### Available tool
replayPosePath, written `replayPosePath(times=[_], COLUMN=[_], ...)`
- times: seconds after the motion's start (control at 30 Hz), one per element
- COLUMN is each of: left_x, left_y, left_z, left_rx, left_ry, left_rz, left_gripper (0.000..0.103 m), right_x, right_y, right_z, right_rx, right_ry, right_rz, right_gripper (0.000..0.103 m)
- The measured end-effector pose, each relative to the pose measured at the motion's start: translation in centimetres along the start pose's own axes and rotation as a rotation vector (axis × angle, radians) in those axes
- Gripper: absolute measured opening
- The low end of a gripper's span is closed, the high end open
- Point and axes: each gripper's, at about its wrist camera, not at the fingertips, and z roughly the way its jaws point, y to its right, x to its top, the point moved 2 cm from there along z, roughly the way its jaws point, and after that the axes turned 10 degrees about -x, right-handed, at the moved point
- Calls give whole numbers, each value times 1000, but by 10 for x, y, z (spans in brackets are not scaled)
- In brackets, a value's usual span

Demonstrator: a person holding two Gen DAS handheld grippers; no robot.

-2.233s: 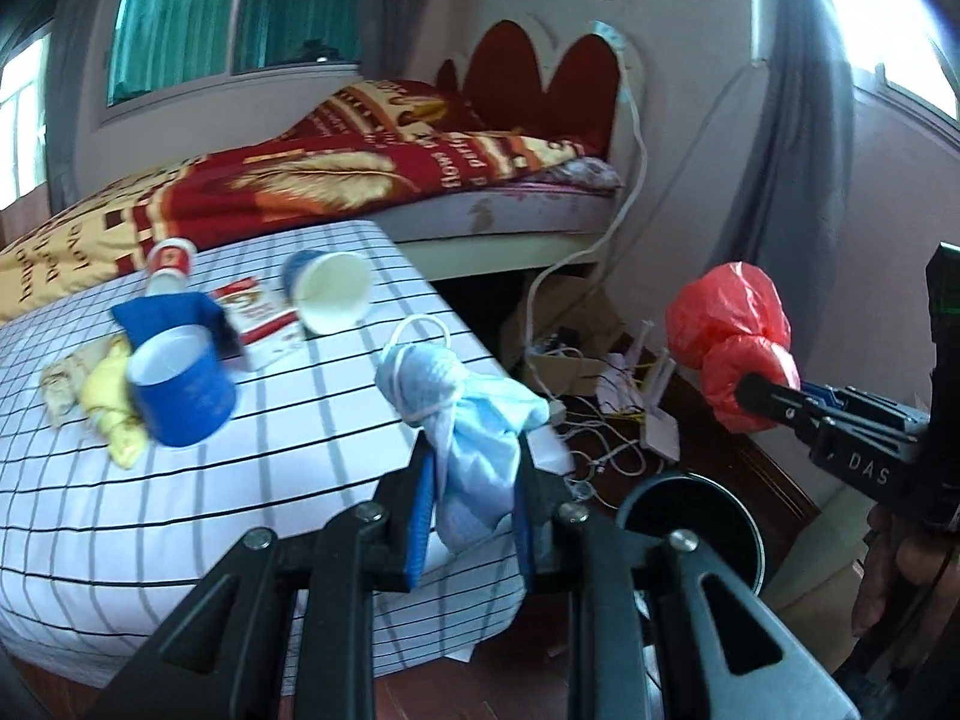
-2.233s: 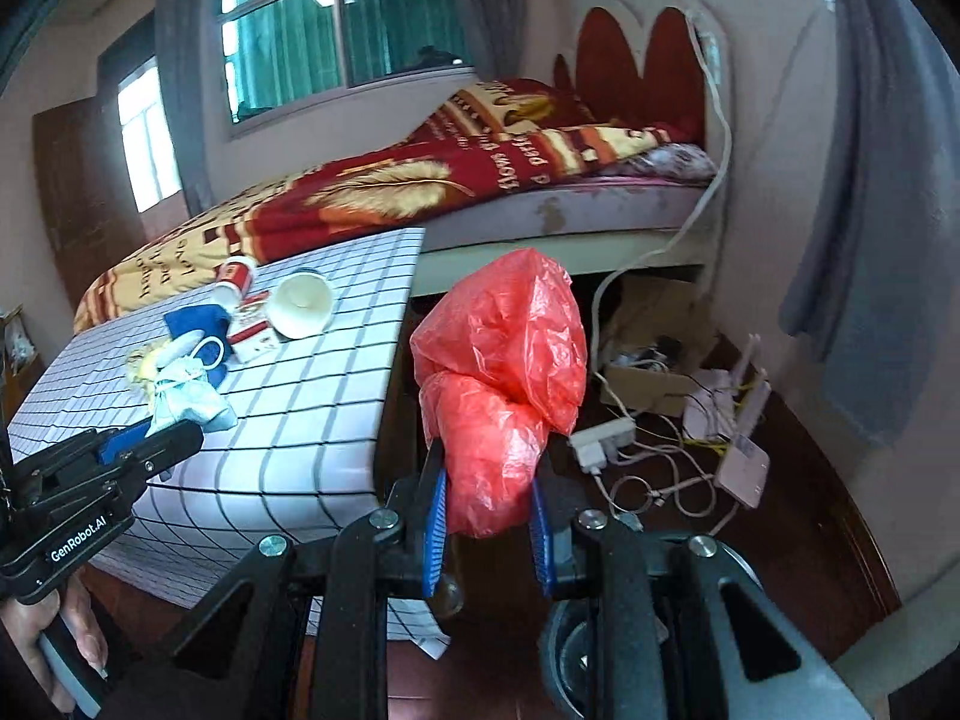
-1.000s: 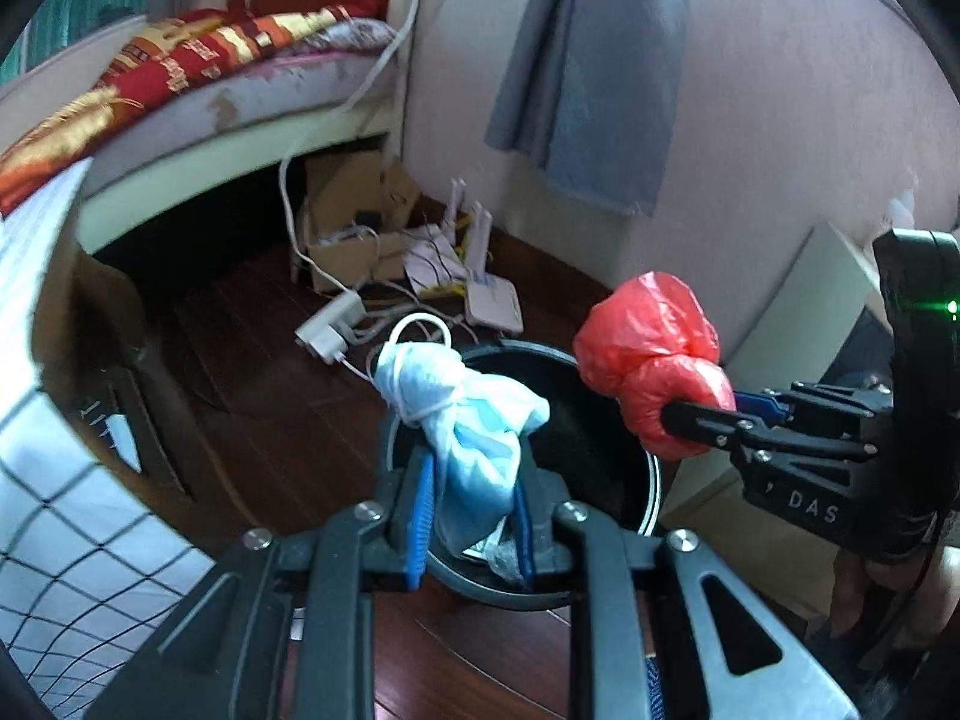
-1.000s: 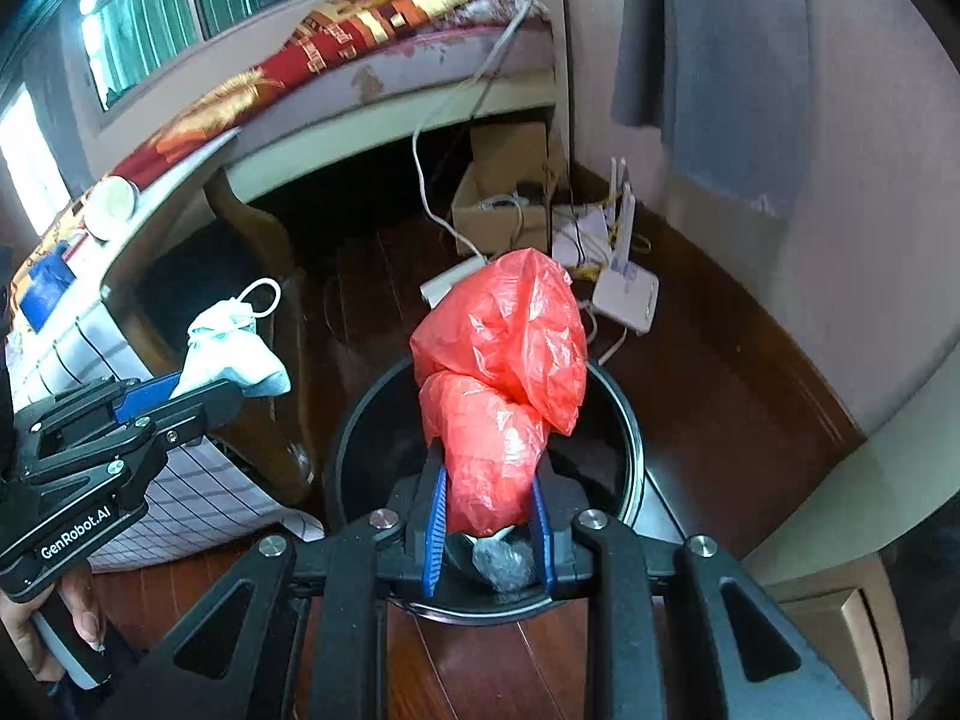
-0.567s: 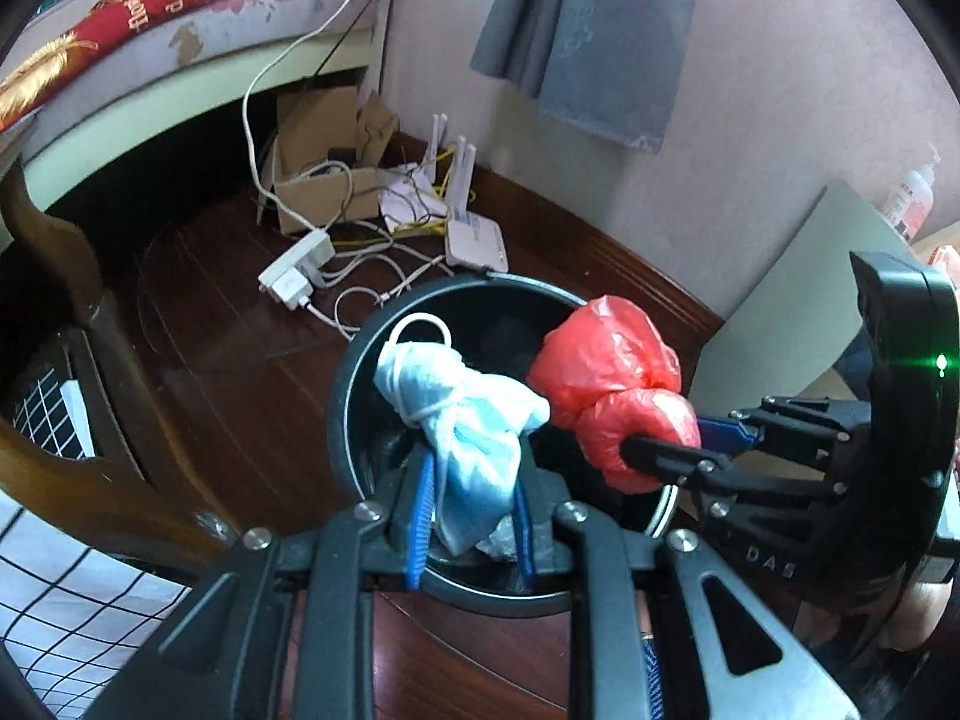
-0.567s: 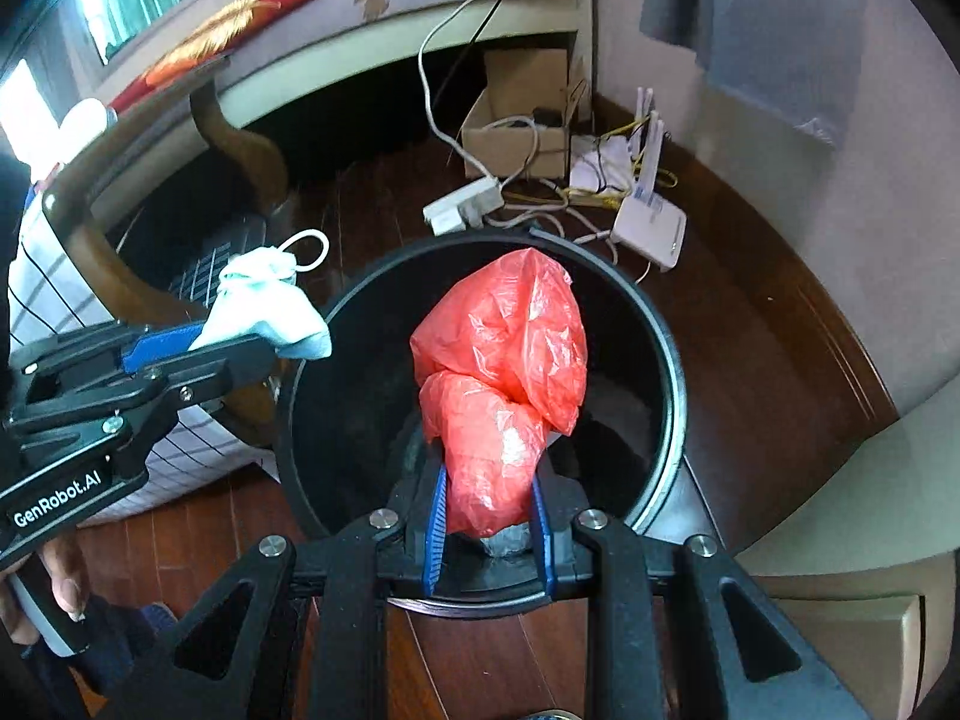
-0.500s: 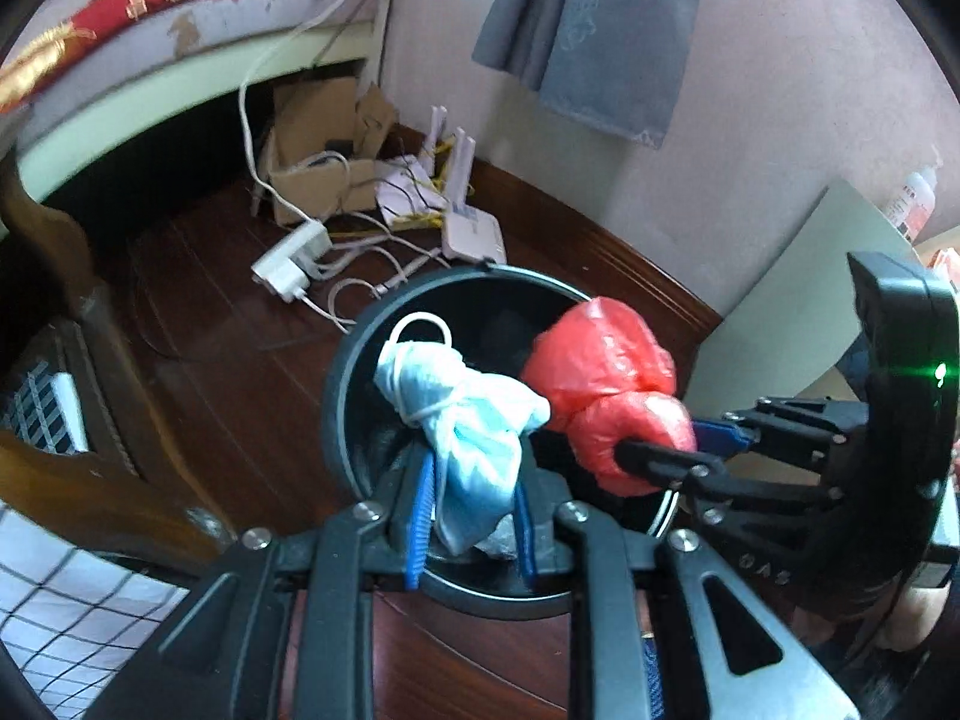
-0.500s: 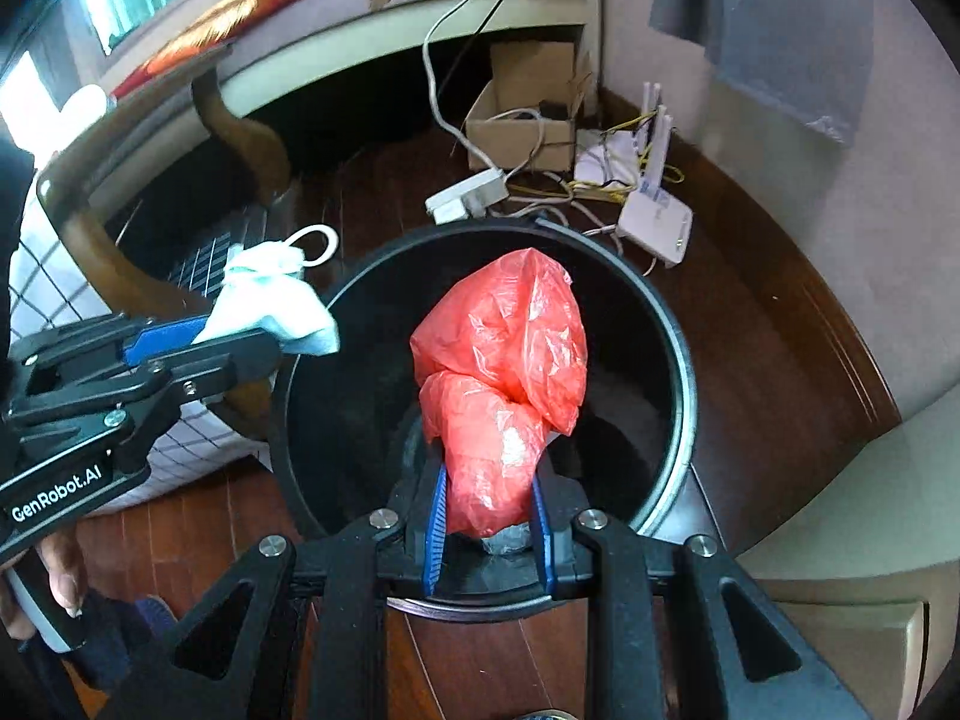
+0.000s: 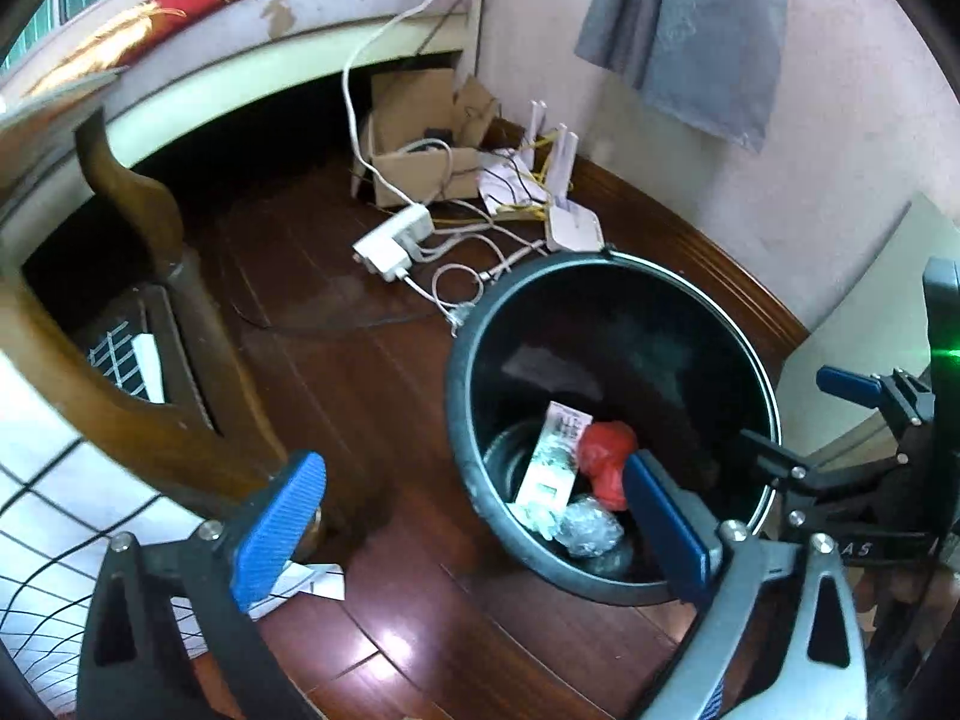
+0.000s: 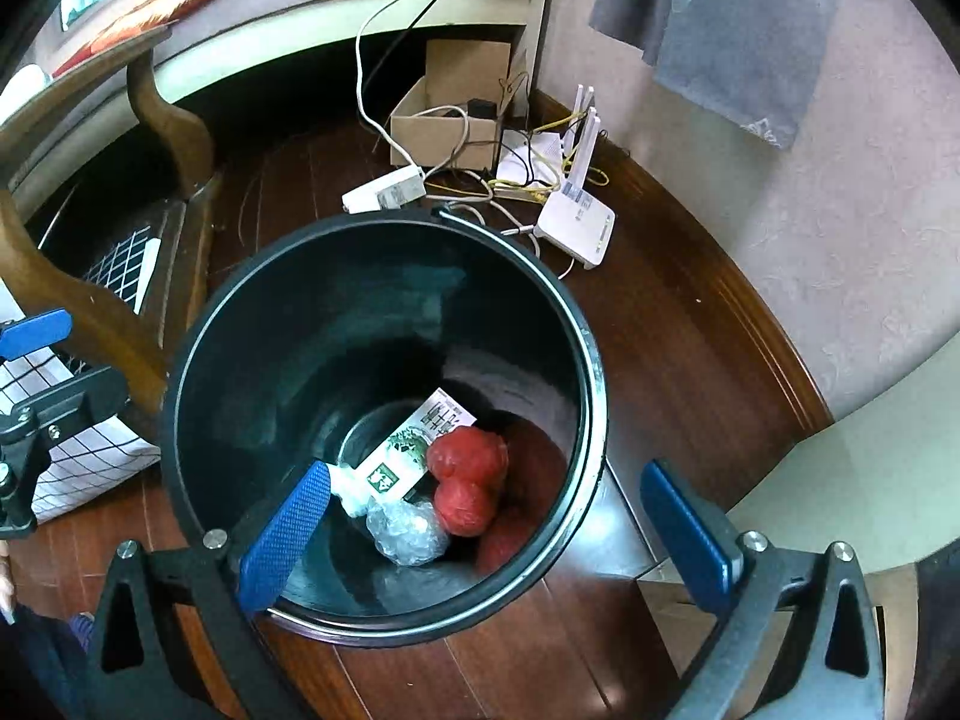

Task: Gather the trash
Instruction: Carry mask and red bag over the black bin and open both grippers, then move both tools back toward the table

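A black round bin (image 9: 600, 258) (image 10: 390, 216) stands on the dark wood floor. At its bottom lie the red plastic bag (image 10: 468, 480) (image 9: 606, 462), a green-and-white carton (image 10: 414, 444), a crumpled clear wrapper (image 10: 405, 531) and a pale crumpled piece (image 10: 345, 483) that may be the face mask. My right gripper (image 10: 486, 540) hangs over the bin's mouth, its jaws opening wide with nothing between the pads. My left gripper (image 9: 474, 528) hovers at the bin's left rim, jaws also opening and holding nothing. Each gripper shows at the edge of the other's view (image 9: 804, 414) (image 10: 54, 360).
A carved wooden table leg (image 9: 138, 360) and a checked tablecloth (image 9: 60, 510) stand left of the bin. Behind it lie a power strip (image 9: 393, 243), cables, a white router (image 9: 570, 222) and a cardboard box (image 9: 420, 162). A paper scrap (image 9: 312, 582) lies on the floor.
Both grippers sank toward the bin and opened. The blue mask left the left jaws and the red bag left the right jaws; the bag now lies in the bin.
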Motion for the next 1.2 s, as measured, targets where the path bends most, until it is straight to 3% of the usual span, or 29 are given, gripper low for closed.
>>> replayPosePath(times=[0.67, 1.03, 1.2], left_x=[6, 7, -2], left_y=[-8, -27, -53], left_z=[-89, -143, -173], left_rx=[92, 147, 212], left_ry=[146, 251, 301], left_rz=[-12, -42, -84], left_gripper=[102, 102, 102], right_x=[10, 29, 38], right_y=[-8, -39, -67], right_z=[-79, -129, -148], right_rx=[29, 90, 131], right_ry=[135, 250, 294], right_rz=[51, 45, 4], right_gripper=[103, 103, 103])
